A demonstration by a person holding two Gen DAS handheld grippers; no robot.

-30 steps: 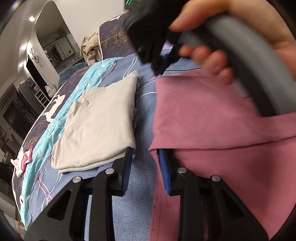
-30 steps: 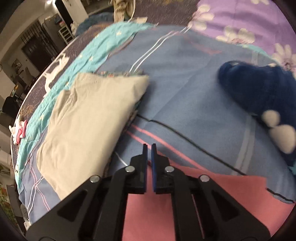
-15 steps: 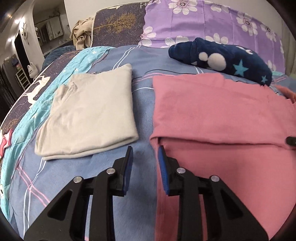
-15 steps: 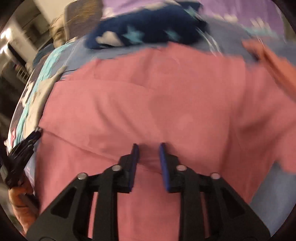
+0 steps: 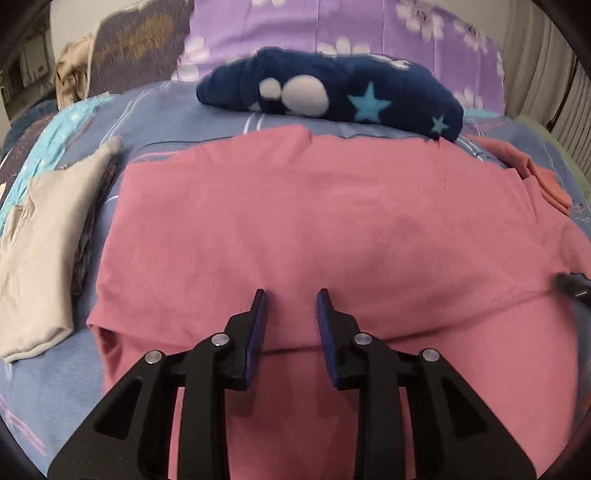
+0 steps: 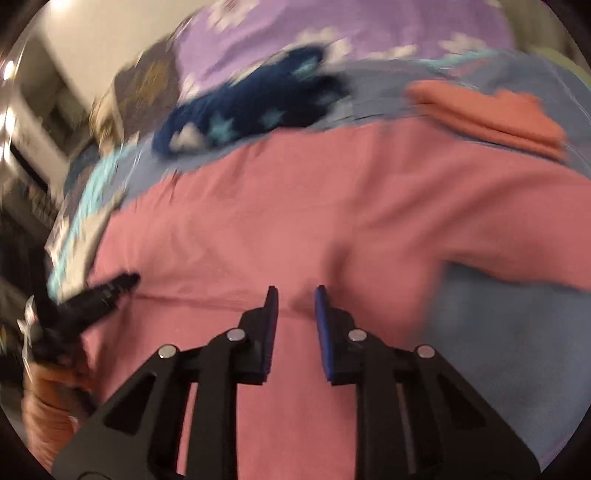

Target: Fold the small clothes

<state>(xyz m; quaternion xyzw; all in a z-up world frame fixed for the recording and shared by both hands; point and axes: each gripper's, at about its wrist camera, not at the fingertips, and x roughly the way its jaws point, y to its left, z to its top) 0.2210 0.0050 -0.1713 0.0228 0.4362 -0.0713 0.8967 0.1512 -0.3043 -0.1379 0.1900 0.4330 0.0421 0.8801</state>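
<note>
A pink garment [image 5: 314, 221] lies spread on the bed with its top layer folded down to a crosswise edge. My left gripper [image 5: 291, 295] hovers over that edge, left of the middle. Its jaws are opening, with only flat pink cloth below the gap and nothing pinched. My right gripper [image 6: 295, 290] stands open over the same fold line further right, near where the pink garment [image 6: 332, 206] ends. The right wrist view is blurred. Each gripper shows in the other's view: the right gripper [image 5: 572, 286] at the right edge, the left gripper [image 6: 110, 288] at the left.
A folded beige garment [image 5: 48, 240] lies left of the pink one on the blue sheet [image 5: 44, 369]. A navy starred fleece [image 5: 332, 88] lies across the far side before a purple pillow [image 5: 332, 26]. A folded salmon cloth [image 6: 487, 114] sits at the far right.
My left gripper slid right from the pink garment's left edge to over its fold, jaws wider. My right gripper swung from near the beige garment to the pink one's right side, and its jaws parted.
</note>
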